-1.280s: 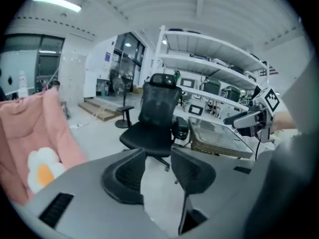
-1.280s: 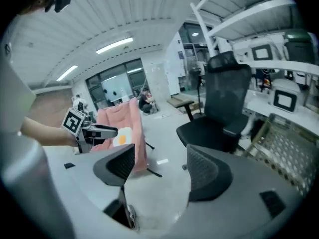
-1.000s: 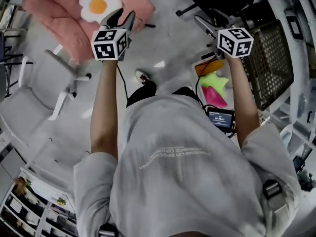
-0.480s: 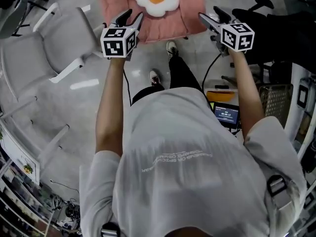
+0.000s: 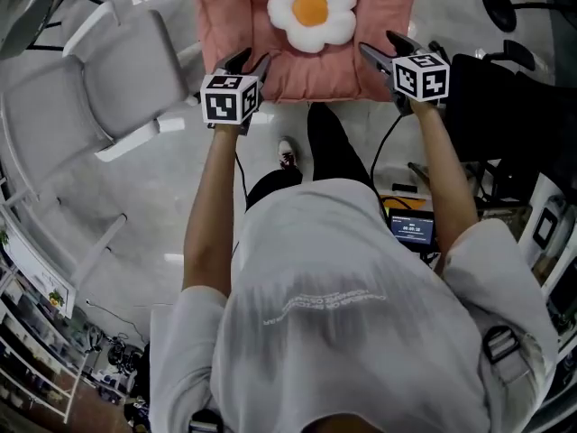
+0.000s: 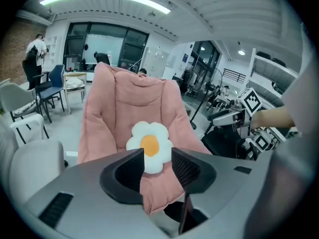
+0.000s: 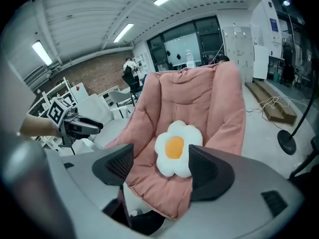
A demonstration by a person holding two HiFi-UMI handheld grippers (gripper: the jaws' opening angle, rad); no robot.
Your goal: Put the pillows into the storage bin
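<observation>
1. The flower pillow point(image 5: 312, 10), white petals round an orange centre, lies on the seat of a pink padded chair point(image 5: 243, 25), straight ahead of the person.
2. It is about as wide as it is tall, so no long axis can be told. Its orange face turns up and out toward the person, and its back rests on the pink padding where the seat rises into the backrest.
3. The chair's pad runs lengthwise away from the person, from the front edge up into the tall back.
4. The left claw point(image 5: 251, 61) hangs over the chair's front left corner. In the left gripper view its jaws stand apart with nothing pressed between them, and the pillow point(image 6: 148, 144) shows through the gap, well beyond the tips.
5. The right claw point(image 5: 380, 45) hangs over the front right corner, its jaws wider apart and also empty. The right gripper view frames the pillow point(image 7: 178, 149) between them, short of contact.
6. In the left gripper view a jaw covers the pillow's lower left petals. The head view cuts off the chair's back at the top edge, and its legs are hidden.
7. Whether the pink pad is loose or fixed to the chair cannot be told.
8. A pale grey chair point(image 5: 117, 79) stands beside the pink one on the left, and a black chair point(image 5: 505, 106) stands on the right.
</observation>
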